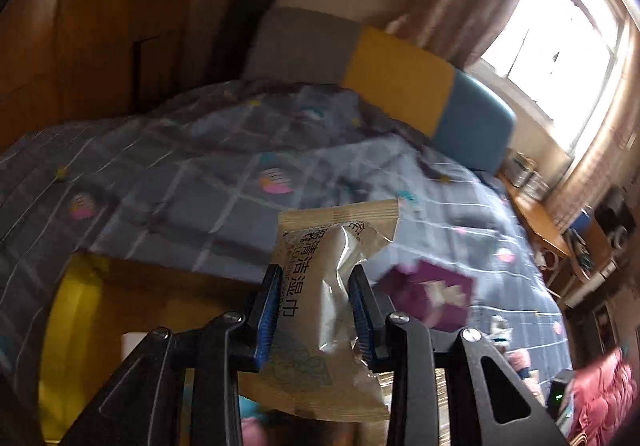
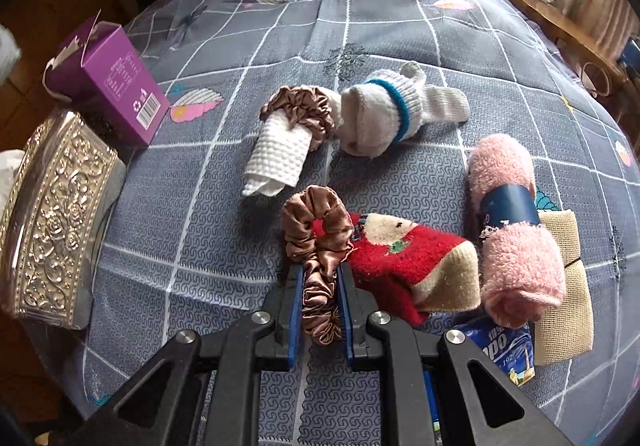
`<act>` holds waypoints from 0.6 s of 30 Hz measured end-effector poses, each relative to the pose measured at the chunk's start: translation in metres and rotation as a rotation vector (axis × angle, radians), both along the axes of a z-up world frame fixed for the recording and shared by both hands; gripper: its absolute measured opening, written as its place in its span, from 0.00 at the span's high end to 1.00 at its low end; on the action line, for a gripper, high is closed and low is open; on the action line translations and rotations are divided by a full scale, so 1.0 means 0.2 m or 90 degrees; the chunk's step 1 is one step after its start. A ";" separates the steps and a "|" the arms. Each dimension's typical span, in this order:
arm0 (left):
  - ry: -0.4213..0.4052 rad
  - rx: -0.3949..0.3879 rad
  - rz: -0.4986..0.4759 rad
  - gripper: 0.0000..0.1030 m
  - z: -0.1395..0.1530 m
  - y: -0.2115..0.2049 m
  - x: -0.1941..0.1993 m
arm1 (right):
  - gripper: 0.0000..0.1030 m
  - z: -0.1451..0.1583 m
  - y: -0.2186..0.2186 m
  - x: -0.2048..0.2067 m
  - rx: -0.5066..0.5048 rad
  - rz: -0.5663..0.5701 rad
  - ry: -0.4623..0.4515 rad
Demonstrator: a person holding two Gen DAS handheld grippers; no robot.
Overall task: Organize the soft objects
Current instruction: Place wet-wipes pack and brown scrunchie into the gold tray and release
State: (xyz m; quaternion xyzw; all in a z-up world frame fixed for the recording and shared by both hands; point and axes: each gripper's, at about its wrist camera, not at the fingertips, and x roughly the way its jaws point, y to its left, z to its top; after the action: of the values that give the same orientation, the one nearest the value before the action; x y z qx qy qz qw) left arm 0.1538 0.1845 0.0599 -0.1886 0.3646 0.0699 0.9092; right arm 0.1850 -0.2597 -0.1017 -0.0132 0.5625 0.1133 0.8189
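Left gripper (image 1: 314,310): I have it clamped on the wet-wipe packet (image 1: 332,298), held above the bed.
Right gripper (image 2: 319,306): I have it pinching the brown scrunchie (image 2: 316,246) beside the red sock (image 2: 404,262).

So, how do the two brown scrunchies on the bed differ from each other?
The near scrunchie is pinched between the right gripper fingers and lies beside the red sock; the far scrunchie is free of any gripper. The far scrunchie wraps around a rolled white cloth; whether the near one circles anything is unclear. Both are shiny, brown and ruffled.
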 end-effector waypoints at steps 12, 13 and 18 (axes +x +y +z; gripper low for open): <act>0.116 -0.021 0.081 0.67 -0.49 0.36 -0.32 | 0.84 -0.03 0.03 0.00 -0.008 -0.005 -0.002; 0.129 -0.017 0.081 0.66 -0.52 0.36 -0.34 | 0.84 -0.03 0.03 0.00 -0.008 -0.007 -0.003; 0.128 -0.013 0.070 0.59 -0.57 0.29 -0.43 | 0.84 -0.02 0.04 -0.01 -0.015 -0.015 -0.006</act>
State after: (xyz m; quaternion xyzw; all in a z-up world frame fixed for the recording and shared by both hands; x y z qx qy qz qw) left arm 0.0683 0.2422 -0.0539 -0.2100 0.4441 0.1347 0.8606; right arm 0.1825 -0.2520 -0.1066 -0.0165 0.5598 0.0971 0.8227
